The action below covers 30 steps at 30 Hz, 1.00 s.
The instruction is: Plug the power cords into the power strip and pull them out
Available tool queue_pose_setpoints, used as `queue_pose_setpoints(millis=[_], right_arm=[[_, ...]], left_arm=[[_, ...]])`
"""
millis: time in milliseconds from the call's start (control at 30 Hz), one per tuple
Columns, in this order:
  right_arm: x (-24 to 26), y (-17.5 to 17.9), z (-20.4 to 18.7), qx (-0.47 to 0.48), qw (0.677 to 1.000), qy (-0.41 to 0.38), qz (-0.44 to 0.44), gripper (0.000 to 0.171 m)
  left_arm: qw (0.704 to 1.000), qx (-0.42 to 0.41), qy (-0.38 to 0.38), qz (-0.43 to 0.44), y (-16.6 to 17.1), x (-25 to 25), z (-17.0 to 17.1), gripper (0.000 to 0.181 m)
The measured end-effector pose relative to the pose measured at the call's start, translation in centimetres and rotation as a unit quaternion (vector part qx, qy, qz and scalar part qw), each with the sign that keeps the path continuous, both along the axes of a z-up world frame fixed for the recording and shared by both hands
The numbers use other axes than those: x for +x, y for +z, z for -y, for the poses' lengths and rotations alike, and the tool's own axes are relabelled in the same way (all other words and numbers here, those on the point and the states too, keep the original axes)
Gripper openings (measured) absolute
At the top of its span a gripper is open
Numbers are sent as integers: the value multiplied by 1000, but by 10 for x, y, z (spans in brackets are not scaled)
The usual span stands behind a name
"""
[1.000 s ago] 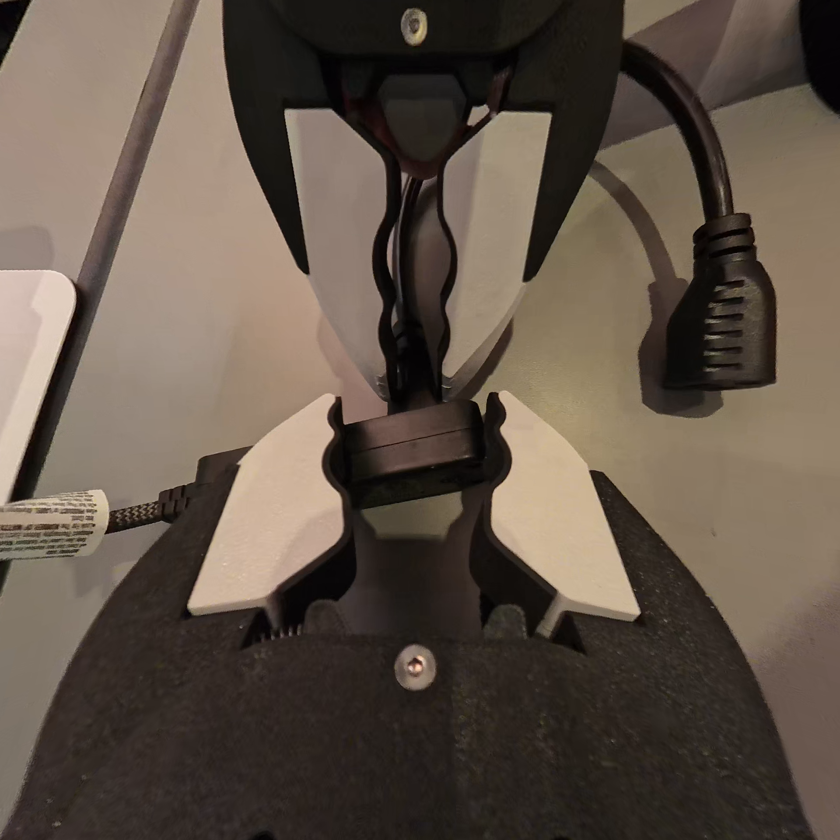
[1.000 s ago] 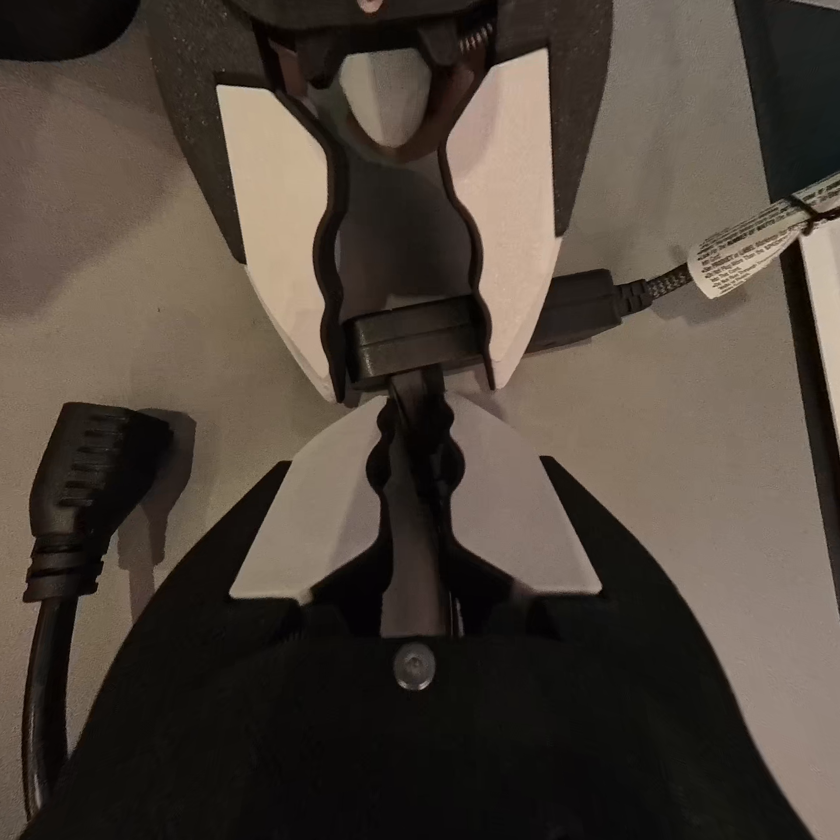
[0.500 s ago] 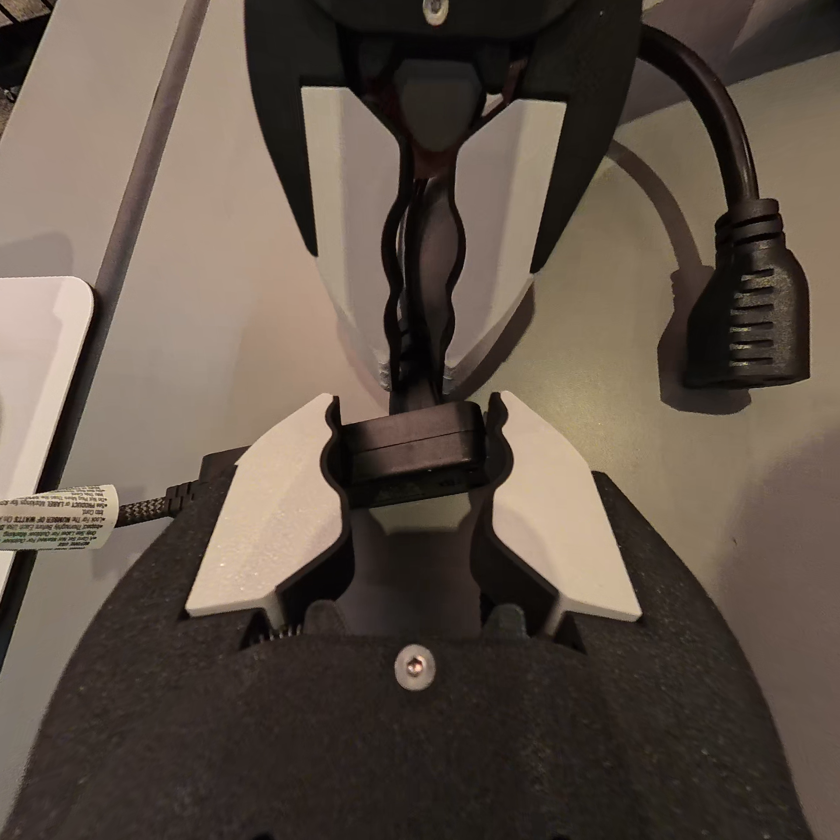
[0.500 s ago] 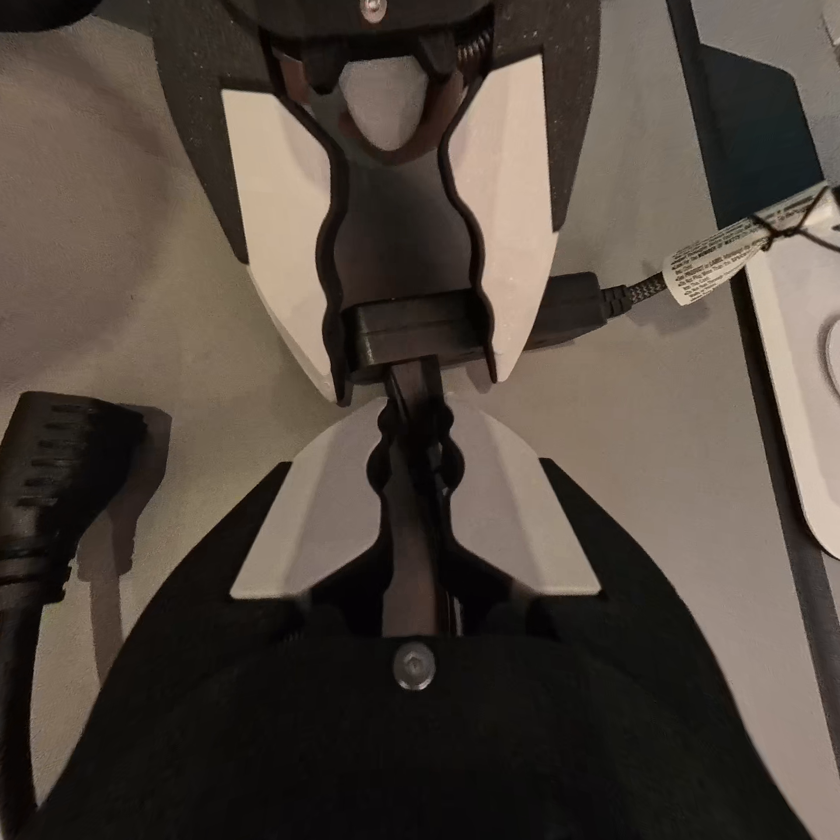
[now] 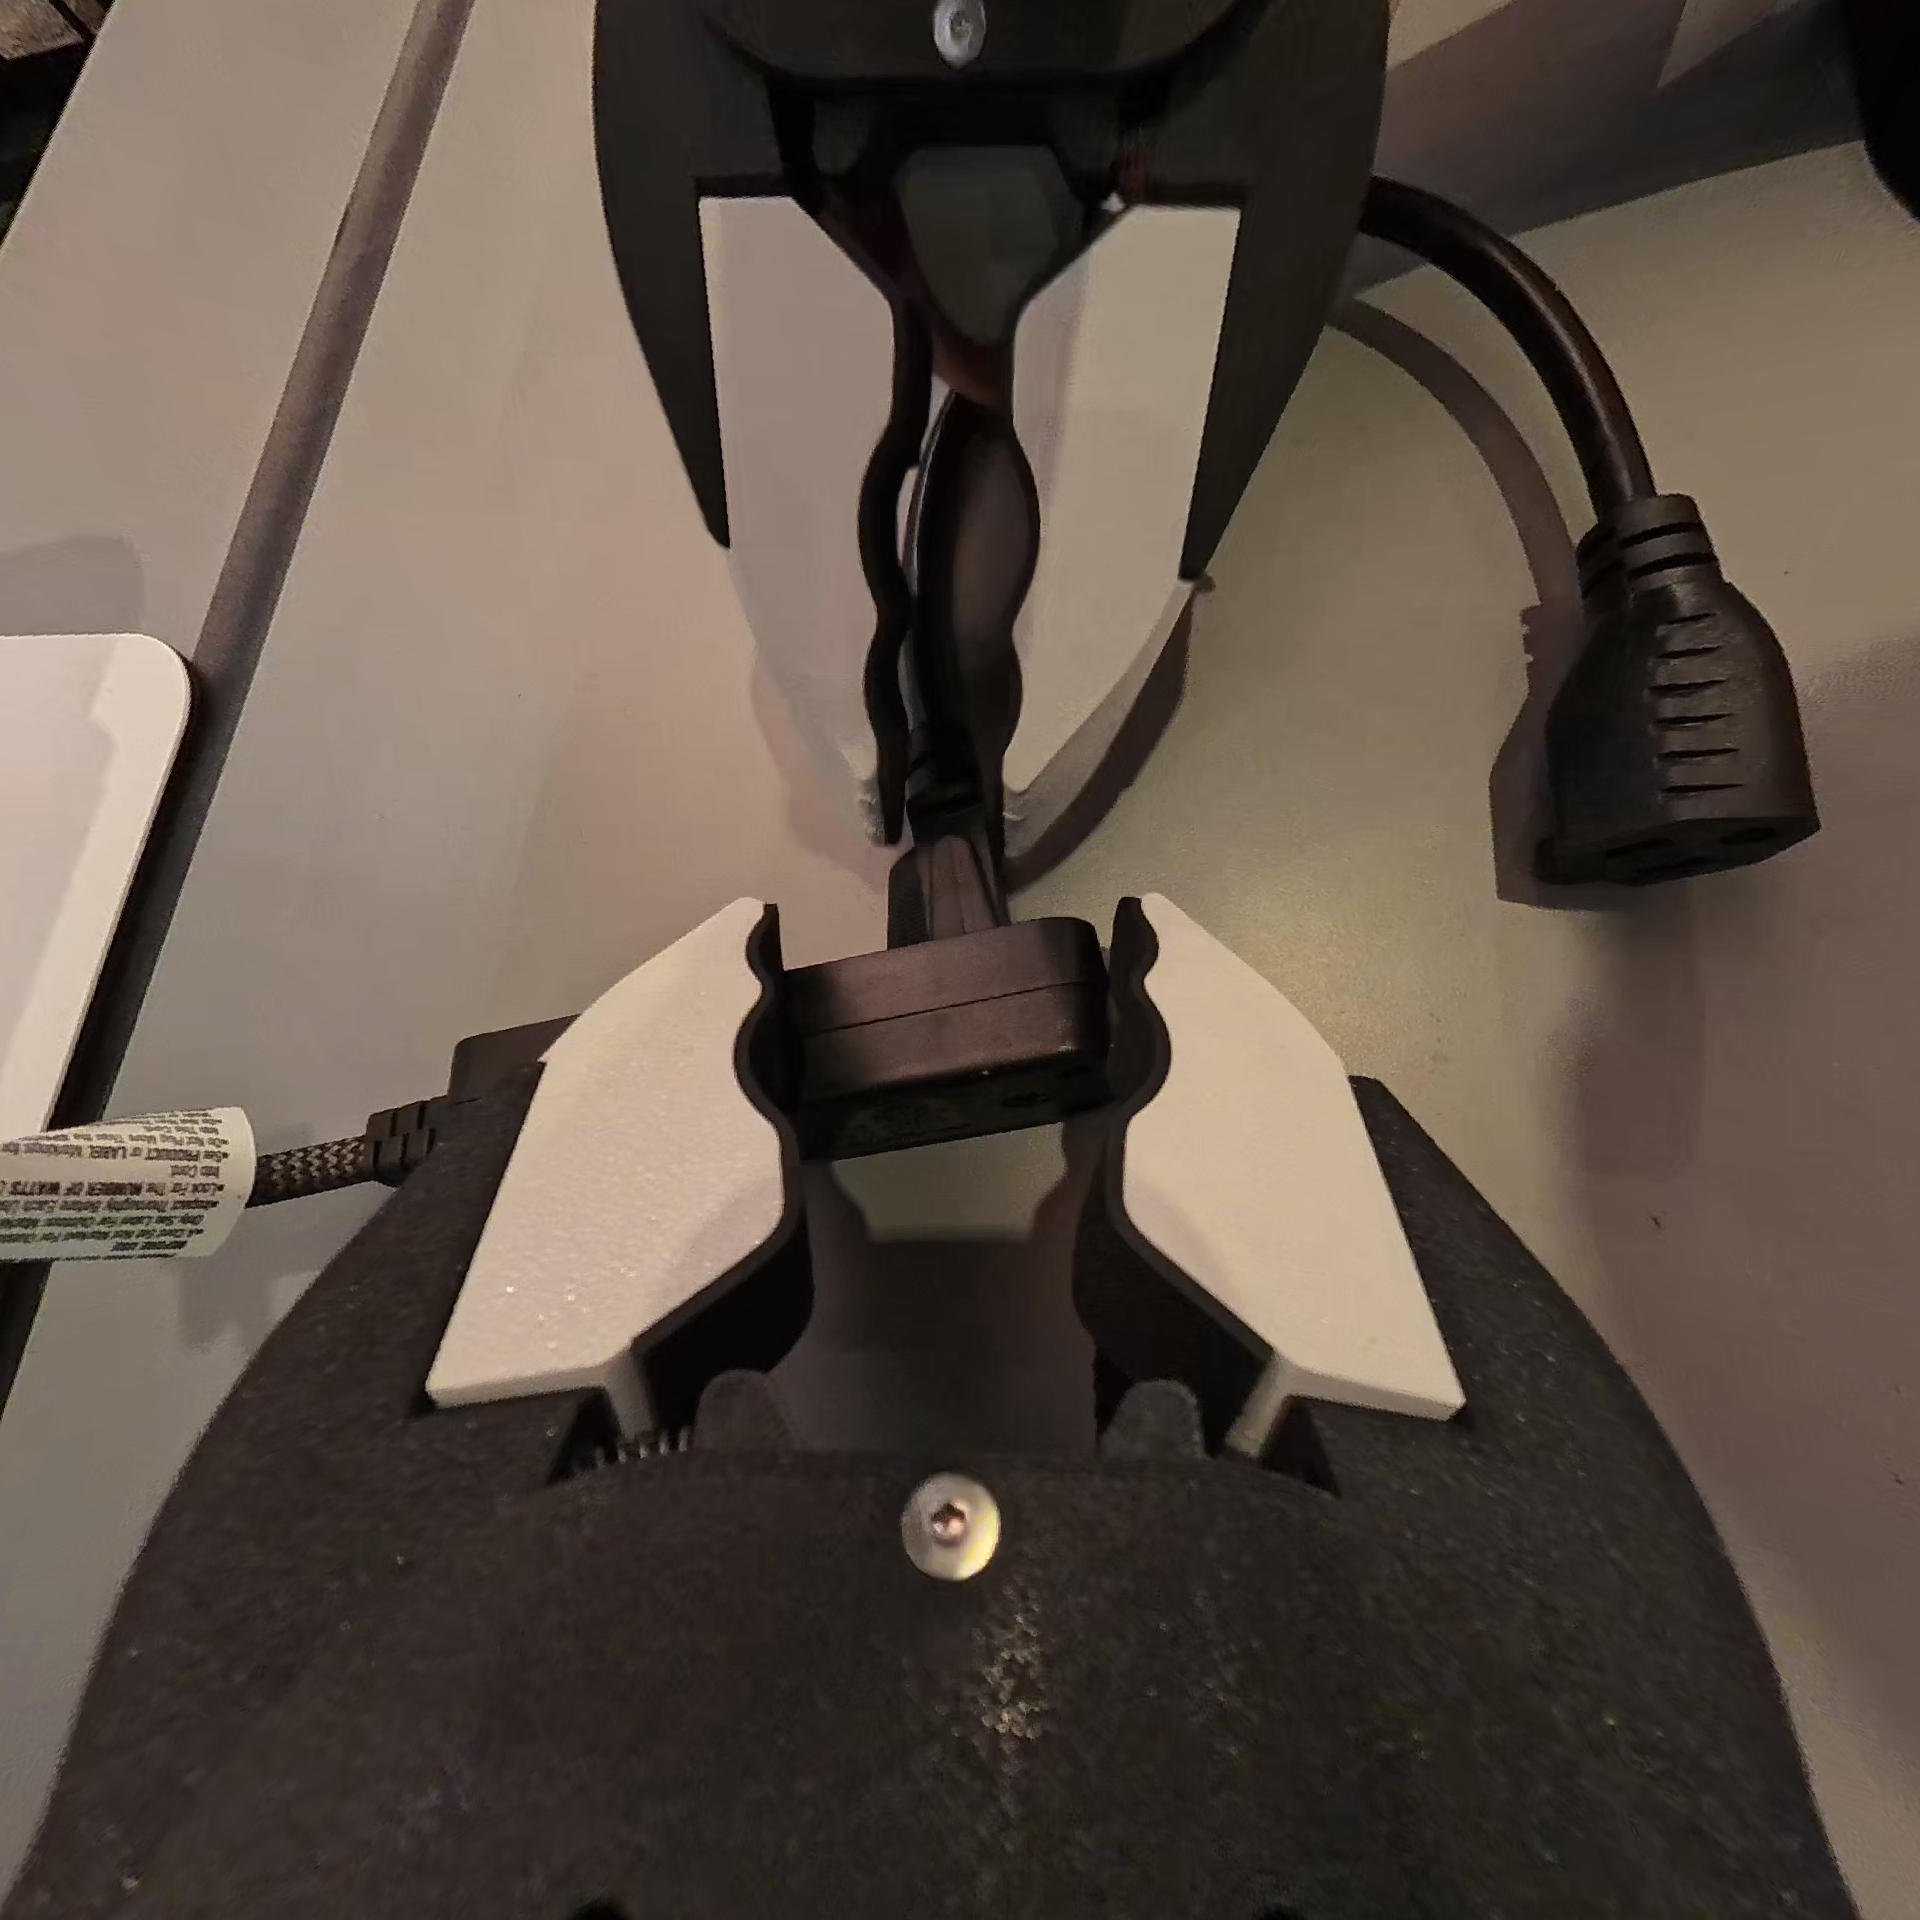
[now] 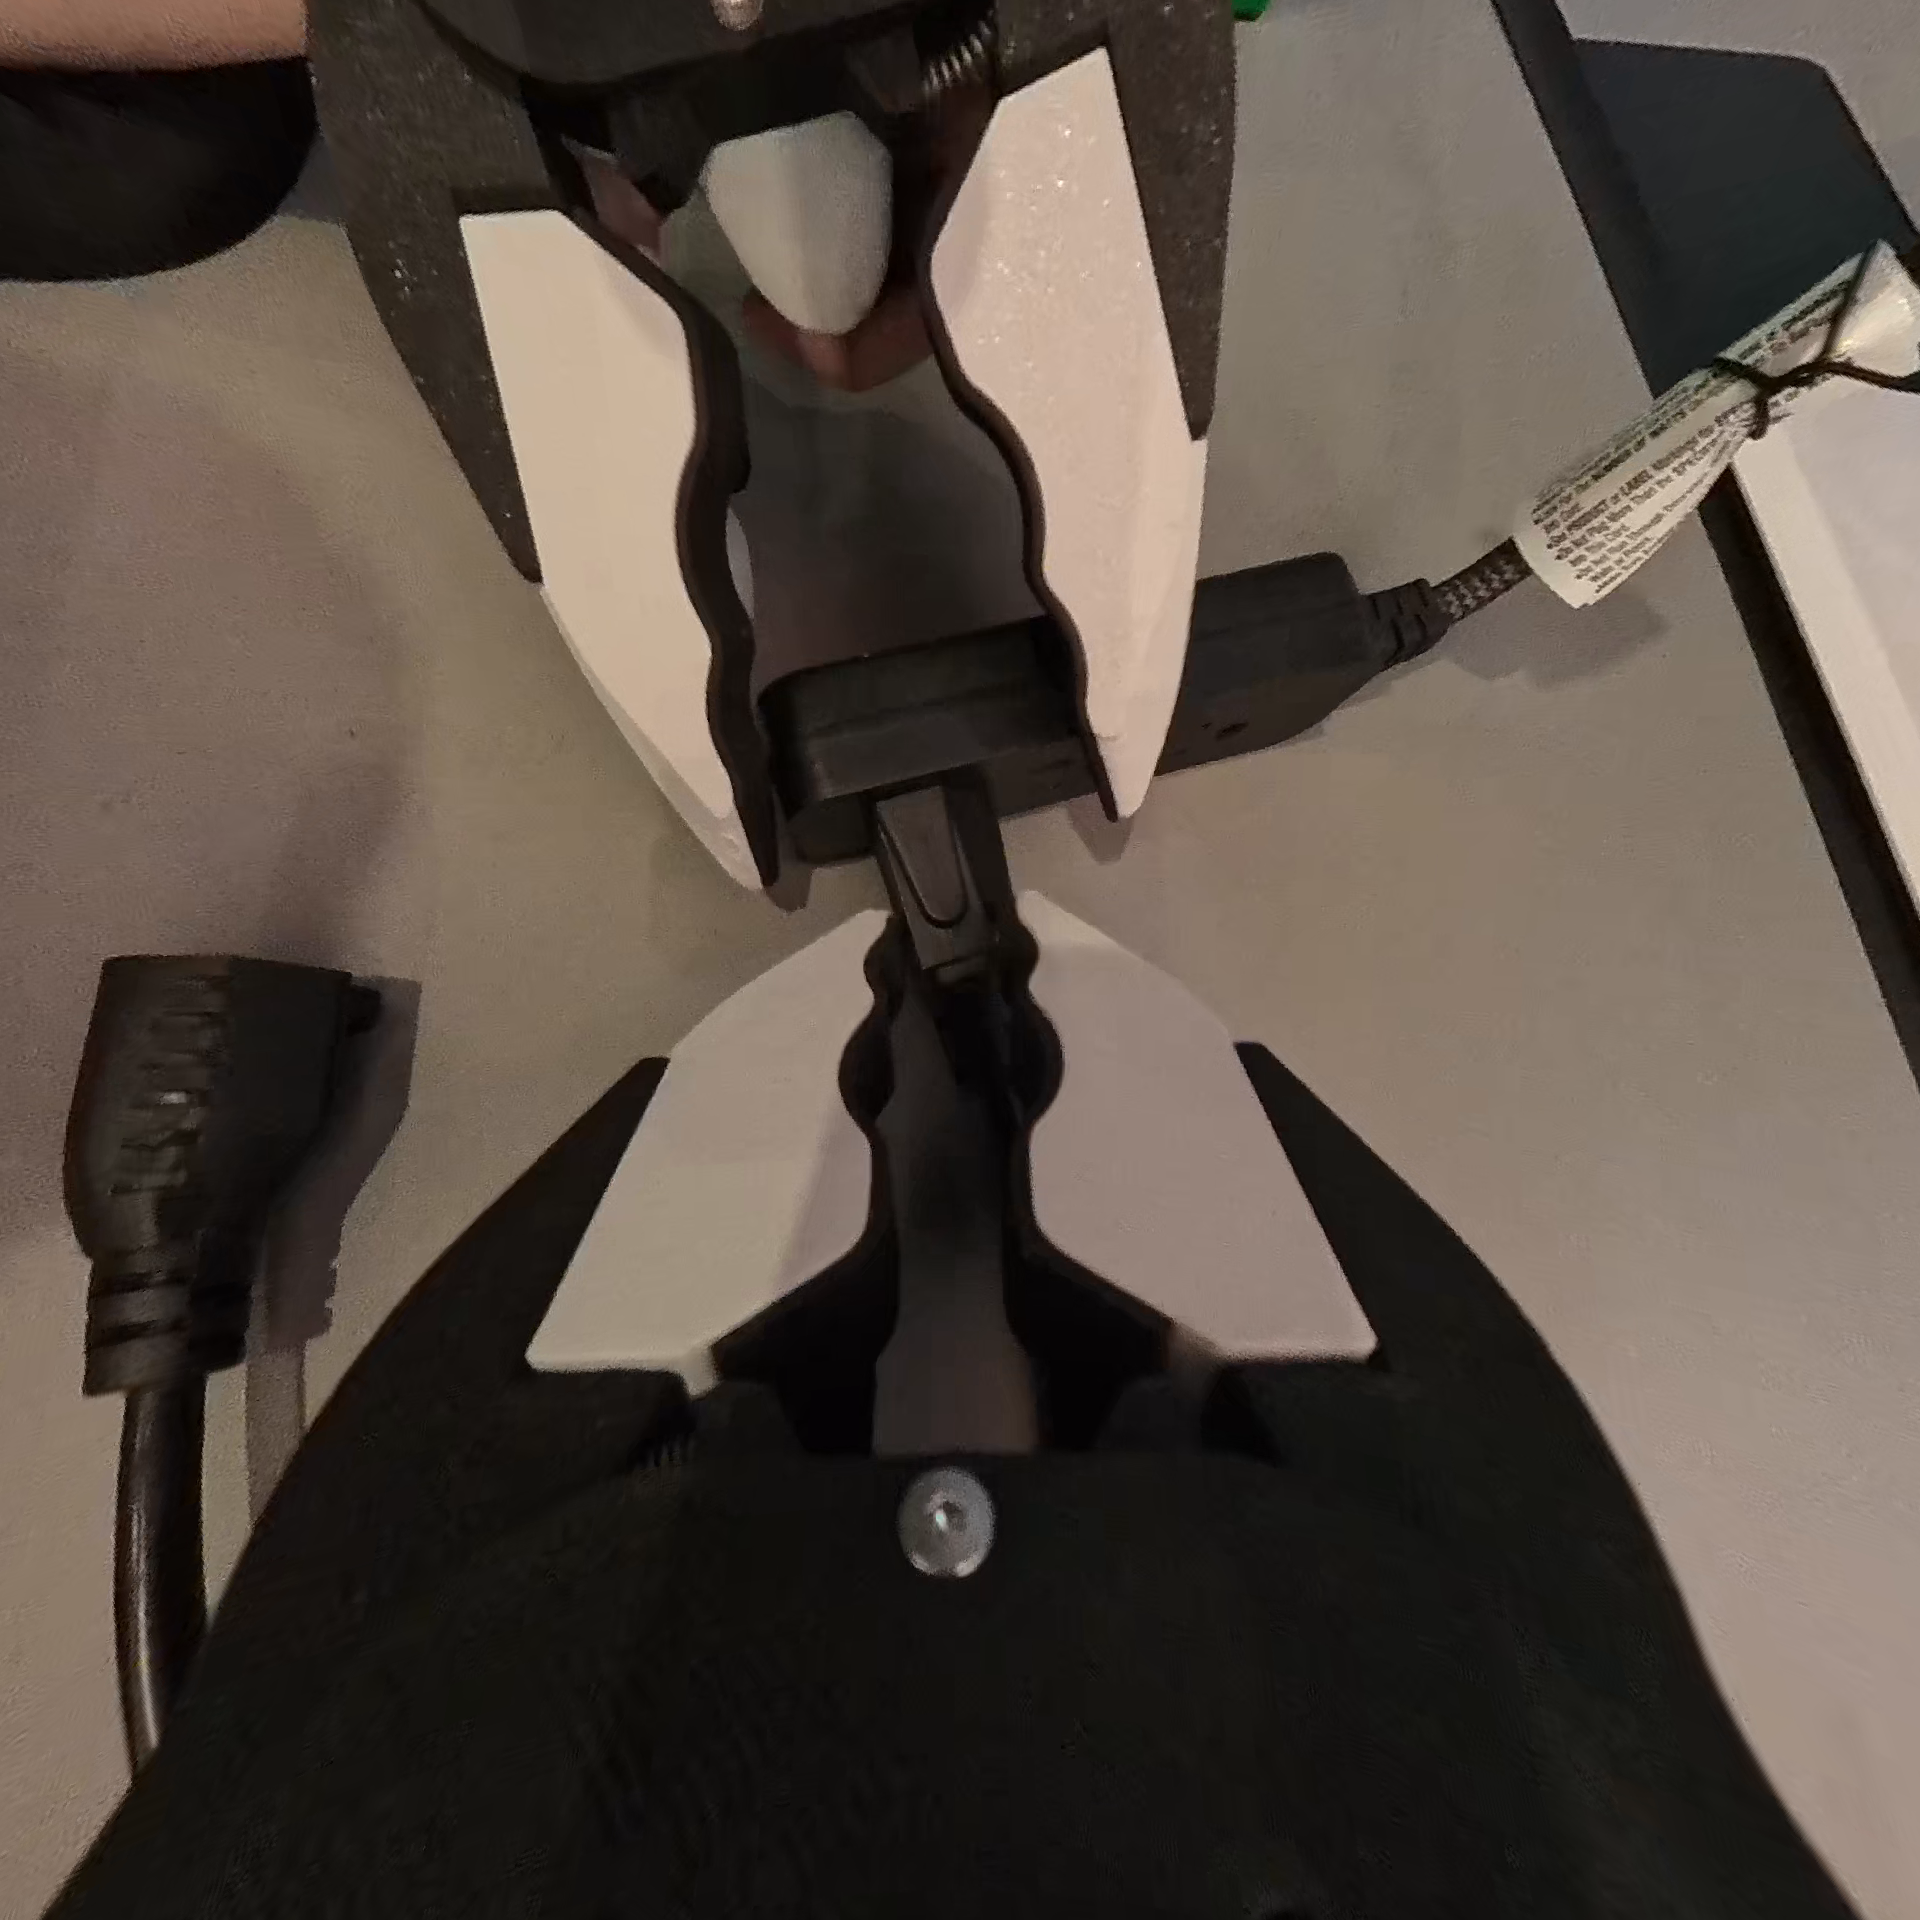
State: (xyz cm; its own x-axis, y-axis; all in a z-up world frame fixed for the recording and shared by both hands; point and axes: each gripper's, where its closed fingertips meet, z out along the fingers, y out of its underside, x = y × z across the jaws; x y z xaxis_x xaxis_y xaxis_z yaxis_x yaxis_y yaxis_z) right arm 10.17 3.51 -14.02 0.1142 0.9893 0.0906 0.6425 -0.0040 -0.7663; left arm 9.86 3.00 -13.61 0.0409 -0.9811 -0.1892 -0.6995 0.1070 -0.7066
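Two handheld grippers meet tip to tip. The left gripper (image 5: 940, 1023) clamps a flat black plug head; the right gripper (image 6: 951, 977) pinches its cord.

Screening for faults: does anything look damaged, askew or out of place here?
Nothing stands out. The left gripper clamps the plug at the strip; the right gripper pinches its cord. The spare socket lies flat, intact.

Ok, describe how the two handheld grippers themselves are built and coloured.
Both look alike. The left gripper and right gripper each have a wide, rough-textured black body with one silver screw at its centre. Each carries two white wedge-shaped fingers whose inner gripping edges are black and wavy. A coil spring shows near the left gripper's finger base.
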Motion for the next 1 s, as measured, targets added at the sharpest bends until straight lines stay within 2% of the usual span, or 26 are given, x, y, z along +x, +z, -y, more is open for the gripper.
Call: queue_pose_setpoints(millis=[67, 167, 233, 267, 433, 533, 633, 700, 767, 933, 1000], right_arm=[[11, -14, -3, 15, 998, -12, 65, 28], [-7, -2, 4, -12, 1000, -6, -3, 31], [-10, -13, 1, -3, 999, -7, 34, 33], [-12, -13, 0, 3, 999, -11, 40, 27], [-24, -14, -1, -27, 996, -75, 37, 25], [-33, -13, -3, -26, 992, -123, 31, 24], [-46, -12, -4, -40, 988, -151, 10, 23], [-53, -12, -5, -51, 983, -176, -1, 23], [-59, -12, -5, -50, 979, -198, -4, 24], [-67, -13, -5, -53, 969, -241, -2, 27], [-72, -14, -2, -54, 971, -233, 2, 40]], left_arm=[[1000, -3, -1, -3, 0, -1, 1, 60], [1000, -6, 2, 0, 0, -1, 1, 60], [1000, -11, 7, -2, 1, 0, 1, 59], [1000, -10, 12, -5, 0, -1, 1, 59], [998, 12, 50, -34, 2, -14, -3, 62], [988, 71, 117, -69, 6, -34, -12, 66], [975, 69, 205, -49, 6, -53, -15, 63], [962, 42, 267, -34, 4, -64, -13, 54], [944, 45, 326, -26, 5, -76, -17, 58], [922, 60, 382, -14, 3, -85, -16, 41], [918, 80, 388, -27, 0, -86, -17, 31]])
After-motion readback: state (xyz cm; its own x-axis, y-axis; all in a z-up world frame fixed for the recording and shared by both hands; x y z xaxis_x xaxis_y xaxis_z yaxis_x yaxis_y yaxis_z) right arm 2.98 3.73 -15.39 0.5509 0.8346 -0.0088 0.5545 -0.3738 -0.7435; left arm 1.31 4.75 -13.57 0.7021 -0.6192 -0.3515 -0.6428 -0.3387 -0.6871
